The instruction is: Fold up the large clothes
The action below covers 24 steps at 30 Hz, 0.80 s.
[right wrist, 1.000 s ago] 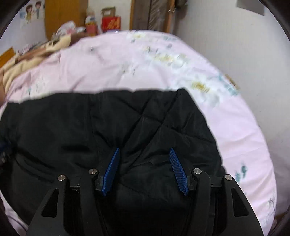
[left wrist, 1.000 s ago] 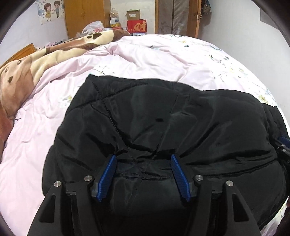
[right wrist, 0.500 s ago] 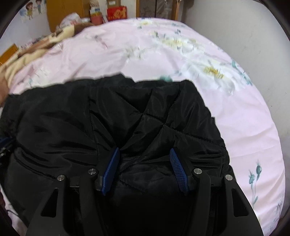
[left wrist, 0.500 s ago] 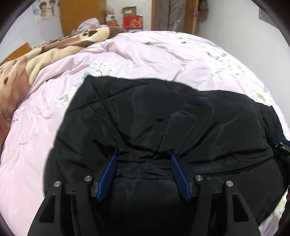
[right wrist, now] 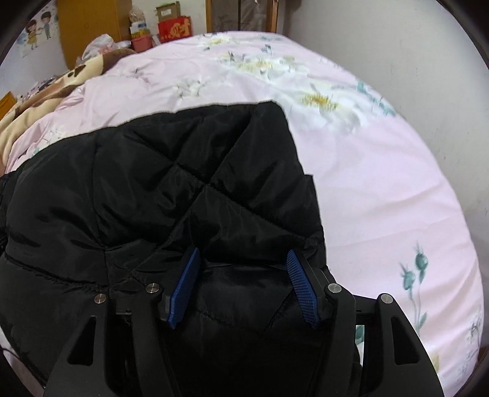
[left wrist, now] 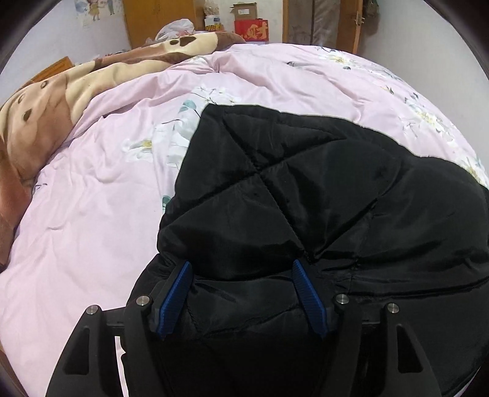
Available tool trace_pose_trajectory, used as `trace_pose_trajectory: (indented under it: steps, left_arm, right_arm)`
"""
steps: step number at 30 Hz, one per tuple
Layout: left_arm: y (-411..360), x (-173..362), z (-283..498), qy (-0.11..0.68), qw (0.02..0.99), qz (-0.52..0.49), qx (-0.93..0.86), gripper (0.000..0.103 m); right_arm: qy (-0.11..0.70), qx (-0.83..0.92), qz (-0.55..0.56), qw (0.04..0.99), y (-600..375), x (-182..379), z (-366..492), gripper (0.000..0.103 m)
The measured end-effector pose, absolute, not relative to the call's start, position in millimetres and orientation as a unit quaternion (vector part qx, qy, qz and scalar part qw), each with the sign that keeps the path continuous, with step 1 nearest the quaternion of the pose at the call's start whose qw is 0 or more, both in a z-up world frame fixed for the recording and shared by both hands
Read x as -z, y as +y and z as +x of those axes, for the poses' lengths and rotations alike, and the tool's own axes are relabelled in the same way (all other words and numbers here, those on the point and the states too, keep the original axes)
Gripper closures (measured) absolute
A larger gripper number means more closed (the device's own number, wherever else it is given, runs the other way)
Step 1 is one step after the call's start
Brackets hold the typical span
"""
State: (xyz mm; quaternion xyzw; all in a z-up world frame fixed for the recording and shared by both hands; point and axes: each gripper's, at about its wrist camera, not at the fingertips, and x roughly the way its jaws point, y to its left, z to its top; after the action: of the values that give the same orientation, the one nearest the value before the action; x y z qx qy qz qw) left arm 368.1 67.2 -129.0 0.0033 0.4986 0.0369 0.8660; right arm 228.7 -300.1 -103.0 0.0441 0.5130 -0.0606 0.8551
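A large black quilted jacket (left wrist: 305, 195) lies on the pink floral bed quilt (left wrist: 91, 213). It fills the lower right of the left wrist view and the lower left of the right wrist view (right wrist: 152, 189). My left gripper (left wrist: 241, 271) holds a thick fold of the jacket's near edge between its blue pads, jaws wide apart around the bulk. My right gripper (right wrist: 243, 259) holds the jacket's near edge on its right side the same way. The jacket's underside and sleeves are hidden.
A brown and cream blanket (left wrist: 61, 91) lies along the bed's left side. Wooden wardrobes (left wrist: 159, 21), a red box (left wrist: 252, 29) and bags stand beyond the bed. A white wall (right wrist: 428, 91) runs along the bed's right side.
Both grippers have moved forward over the bed with the jacket's near edge. The jacket now reaches further up the quilt, and the left gripper has shifted toward the jacket's left edge.
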Motion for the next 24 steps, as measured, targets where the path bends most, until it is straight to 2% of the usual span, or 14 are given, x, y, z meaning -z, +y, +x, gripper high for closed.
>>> trace_pose_trajectory:
  steps: [7,13,14,15,16,17,19,24]
  left_arm:
    - [72.4,127.2,369.7,0.508,0.861,-0.004,-0.032,0.034]
    - [97.1,95.0,361.1,0.505,0.862,-0.025,0.04,0.034]
    - [101.3,91.3,359.8,0.506,0.861,-0.03,0.052,0.032]
    - [106.5,87.6,359.0,0.509,0.858,-0.032,0.063,0.025]
    - [110.2,84.8,358.4,0.512,0.856,-0.027,0.068,0.022]
    - [114.2,82.4,357.7,0.513,0.855,-0.02,0.069,0.019]
    - [125.8,78.0,356.2,0.512,0.856,-0.014,0.072,0.019]
    - [167.9,82.5,359.8,0.533,0.84,-0.071,0.066,0.018]
  right_arm:
    - [0.524,0.054,0.052,0.848,-301.7,104.3,231.9,0.043]
    - [0.506,0.017,0.081,0.858,-318.2,70.0,220.4,0.042]
    - [0.5,0.011,0.089,0.862,-322.4,64.5,217.2,0.042]
    - [0.496,0.01,0.095,0.863,-326.5,59.5,214.5,0.042]
    - [0.492,0.013,0.099,0.865,-331.5,53.9,211.4,0.041]
    - [0.49,0.011,0.102,0.866,-335.6,50.5,206.9,0.035]
    - [0.489,0.009,0.1,0.866,-342.6,45.9,203.5,0.027]
    - [0.495,-0.01,0.117,0.861,-362.3,45.0,195.3,0.026]
